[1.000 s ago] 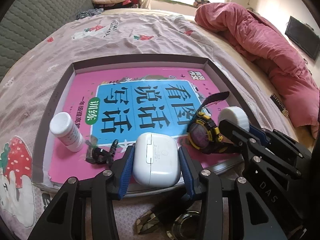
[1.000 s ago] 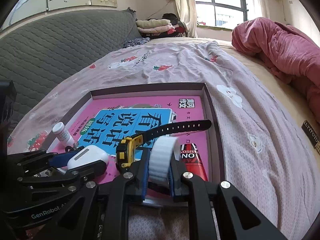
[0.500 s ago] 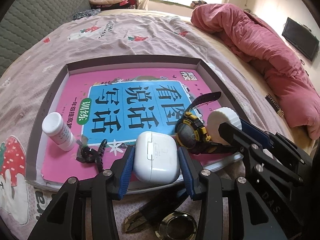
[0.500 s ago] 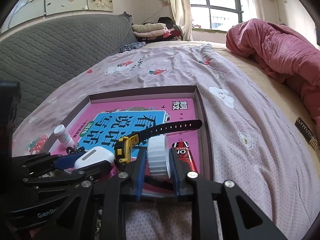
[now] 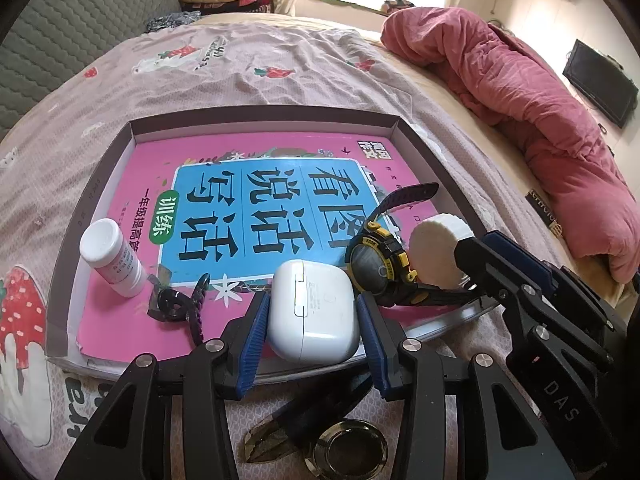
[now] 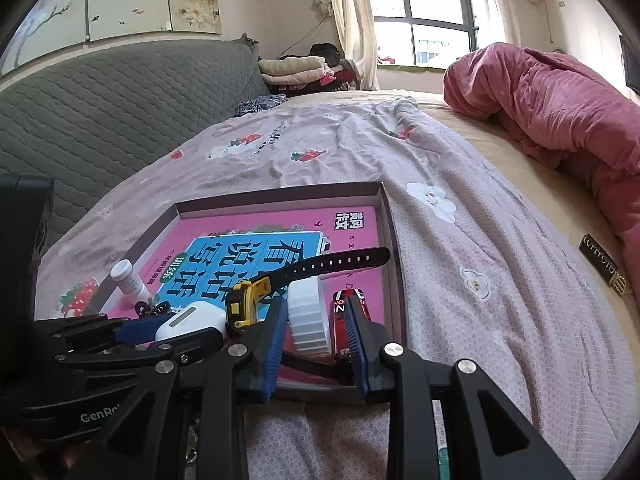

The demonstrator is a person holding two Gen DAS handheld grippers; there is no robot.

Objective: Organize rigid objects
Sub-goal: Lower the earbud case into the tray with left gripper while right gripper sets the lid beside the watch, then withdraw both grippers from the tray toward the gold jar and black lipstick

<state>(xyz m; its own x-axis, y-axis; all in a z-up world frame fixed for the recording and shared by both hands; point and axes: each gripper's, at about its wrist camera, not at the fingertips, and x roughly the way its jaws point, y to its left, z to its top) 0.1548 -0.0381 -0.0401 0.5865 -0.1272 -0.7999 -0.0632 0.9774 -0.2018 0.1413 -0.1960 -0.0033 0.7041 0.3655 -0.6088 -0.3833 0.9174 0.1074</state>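
A bed [image 5: 280, 60] under a pinkish strawberry-print sheet filled both views, with a red quilt [image 5: 540, 120] heaped along its right side and a grey padded headboard [image 6: 100, 112] at the far left. On the sheet lay a shallow grey tray [image 5: 132, 132], its floor covered by a pink book [image 5: 248, 196] with a blue title panel.

The left gripper [image 5: 310, 334] reached over the tray's near edge. Its blue pads [image 5: 252, 336] stood on either side of a white earbud case [image 5: 312, 312] resting on the book; whether they pressed it or merely flanked it could not be told.

The right gripper [image 6: 316, 348] sat just right of it. Its jaws had just been opening, and a white ribbed cap [image 6: 308, 316] stood on edge between them, touching the left pad and clear of the right.

A black-and-yellow watch [image 5: 376, 268] lay between case and cap, its strap pointing far right. A white pill bottle [image 5: 112, 256] lay on its side near the tray's left wall, and a small black clip [image 5: 180, 304] lay between bottle and case.

On the sheet just near of the tray sat dark pliers [image 5: 288, 432] and a round metal dish [image 5: 348, 452].
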